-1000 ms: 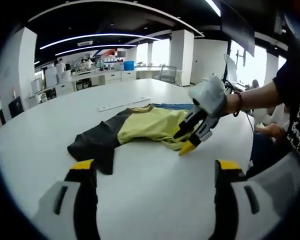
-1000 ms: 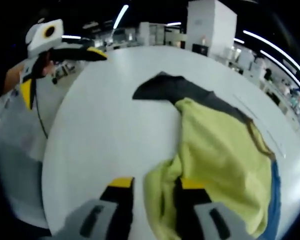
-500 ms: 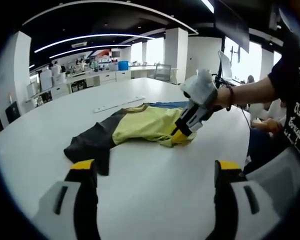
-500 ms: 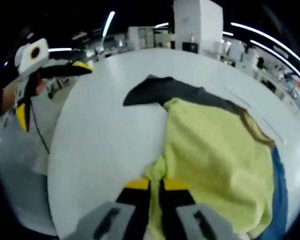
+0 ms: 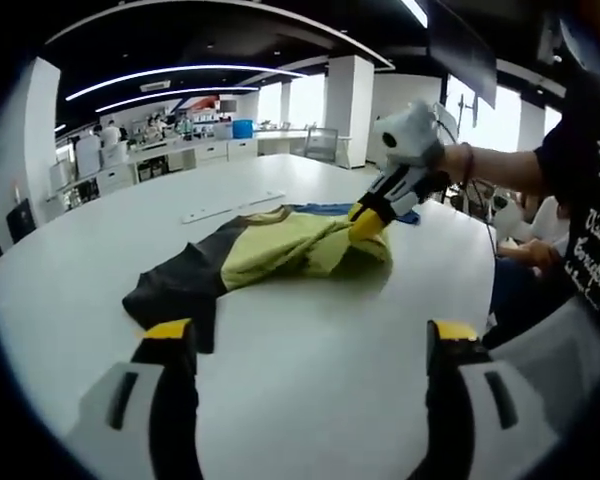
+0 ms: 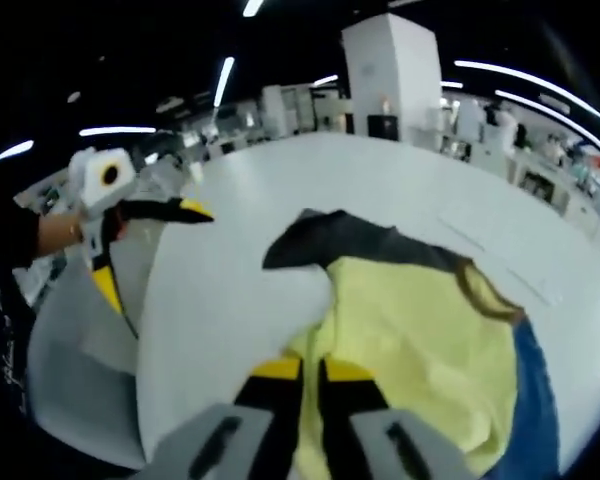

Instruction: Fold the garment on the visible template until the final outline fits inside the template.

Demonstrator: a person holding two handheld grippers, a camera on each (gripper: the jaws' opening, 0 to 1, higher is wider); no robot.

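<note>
Pinching the garment's (image 6: 420, 340) yellow hem, the right hand-held gripper (image 6: 310, 372) lifts limp, light cloth; left hand-held gripper (image 5: 305, 345) waits wide apart, empty.

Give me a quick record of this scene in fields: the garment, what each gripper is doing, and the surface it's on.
garment: yellow, dark grey and blue shirt, crumpled, not yet folded flat
right gripper: jaws shut on the shirt's yellow edge, lifting it off the table
left gripper: jaws open, holding nothing, apart from the shirt over bare table
surface: white table
dark sleeve: lies flat on the table, toward the left gripper
other: long white strip on the table beyond the shirt
</note>
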